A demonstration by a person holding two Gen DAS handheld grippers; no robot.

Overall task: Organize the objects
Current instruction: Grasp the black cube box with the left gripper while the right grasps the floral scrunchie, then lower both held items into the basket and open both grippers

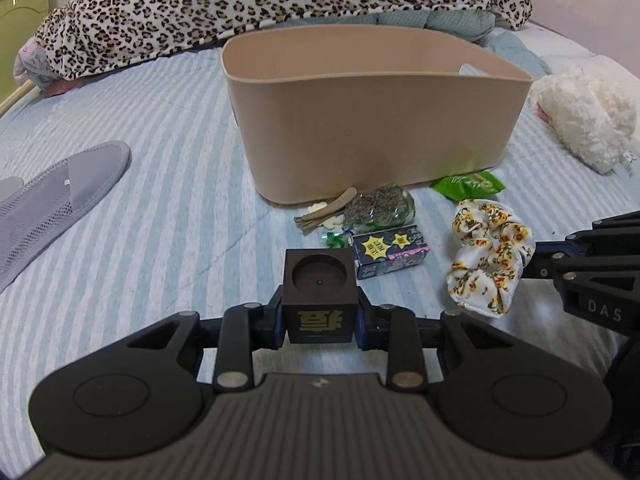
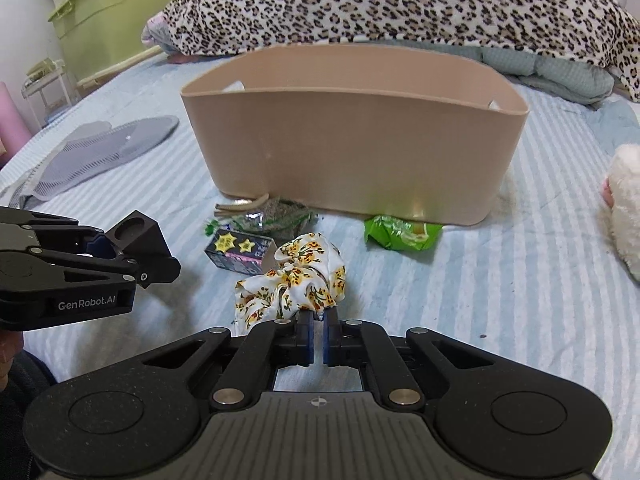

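Note:
My left gripper [image 1: 319, 316] is shut on a dark brown cube [image 1: 319, 304] with a round hollow on top, held above the striped bed; it also shows in the right wrist view [image 2: 138, 238]. My right gripper [image 2: 318, 320] is shut on a white floral scrunchie [image 2: 296, 278], also seen in the left wrist view [image 1: 490, 256]. A beige tub [image 2: 352, 148] stands behind. In front of it lie a small dark box with yellow stars [image 2: 240, 254], a green packet [image 2: 400, 234], a clear bag of dried herbs [image 1: 378, 210] and a beige hair clip [image 1: 328, 210].
Grey mesh slippers [image 1: 52, 204] lie at the left. A white fluffy item [image 1: 588, 116] lies at the right. A leopard-print blanket [image 2: 400, 4] is heaped behind the tub. Green cabinets [image 2: 120, 20] stand beyond the bed's left edge.

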